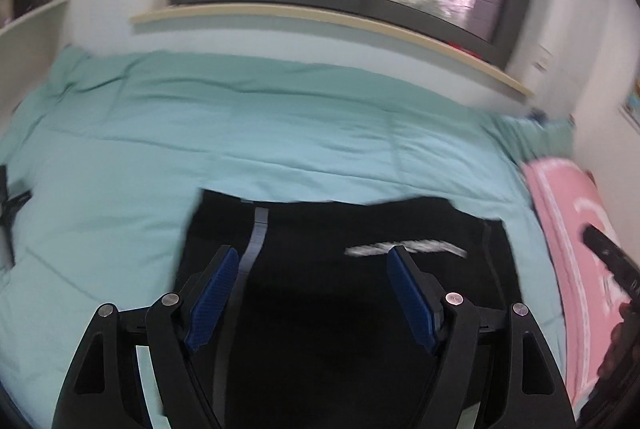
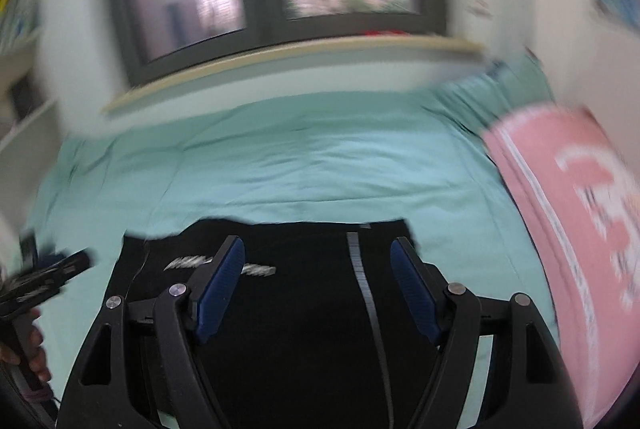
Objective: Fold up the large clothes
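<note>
A black garment (image 1: 320,269) with a grey stripe and a white printed mark lies flat on the teal bedcover (image 1: 240,133); it also shows in the right wrist view (image 2: 304,269). My left gripper (image 1: 312,261) is open and empty, hovering above the garment's near part. My right gripper (image 2: 318,253) is open and empty above the same garment, near its far edge. The left gripper (image 2: 52,273) shows at the left edge of the right wrist view, and the right gripper (image 1: 612,261) at the right edge of the left wrist view. Both views are motion-blurred.
A folded pink cloth (image 2: 568,213) with white print lies on the bed to the right of the garment, also in the left wrist view (image 1: 568,229). A window with a wooden sill (image 1: 320,17) is beyond the bed. White shelves (image 1: 28,17) stand at left.
</note>
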The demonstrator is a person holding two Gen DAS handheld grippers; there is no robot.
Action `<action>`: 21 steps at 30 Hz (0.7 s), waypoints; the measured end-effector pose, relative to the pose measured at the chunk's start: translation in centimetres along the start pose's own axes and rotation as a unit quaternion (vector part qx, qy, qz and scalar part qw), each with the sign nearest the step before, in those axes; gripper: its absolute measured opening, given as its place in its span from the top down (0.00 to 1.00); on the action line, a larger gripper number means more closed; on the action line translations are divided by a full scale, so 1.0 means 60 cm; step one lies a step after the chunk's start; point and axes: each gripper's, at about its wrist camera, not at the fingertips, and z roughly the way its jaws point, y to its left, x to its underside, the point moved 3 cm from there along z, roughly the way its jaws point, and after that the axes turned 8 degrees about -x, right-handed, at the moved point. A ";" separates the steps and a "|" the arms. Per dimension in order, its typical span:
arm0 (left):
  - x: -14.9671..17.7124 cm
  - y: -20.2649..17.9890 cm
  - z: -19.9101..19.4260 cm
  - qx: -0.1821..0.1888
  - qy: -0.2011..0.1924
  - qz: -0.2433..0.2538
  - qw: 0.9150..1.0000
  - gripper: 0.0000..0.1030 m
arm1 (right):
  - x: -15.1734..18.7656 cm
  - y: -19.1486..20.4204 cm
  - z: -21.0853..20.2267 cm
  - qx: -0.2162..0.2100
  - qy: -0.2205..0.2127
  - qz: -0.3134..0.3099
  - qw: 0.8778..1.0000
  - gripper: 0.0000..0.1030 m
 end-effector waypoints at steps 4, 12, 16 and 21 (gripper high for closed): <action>0.030 -0.069 0.034 0.028 0.038 0.018 0.999 0.24 | 0.036 0.058 0.042 -0.007 0.035 -0.052 0.998 0.25; 0.106 -0.075 0.163 0.004 0.112 0.027 0.993 0.25 | 0.158 0.032 0.181 -0.004 0.149 0.011 0.989 0.25; 0.125 -0.072 0.201 -0.003 0.120 0.030 0.992 0.24 | 0.206 0.005 0.225 -0.008 0.176 0.038 0.984 0.25; 0.133 -0.078 0.231 -0.013 0.125 0.049 0.991 0.24 | 0.232 -0.028 0.255 -0.012 0.186 0.049 0.981 0.14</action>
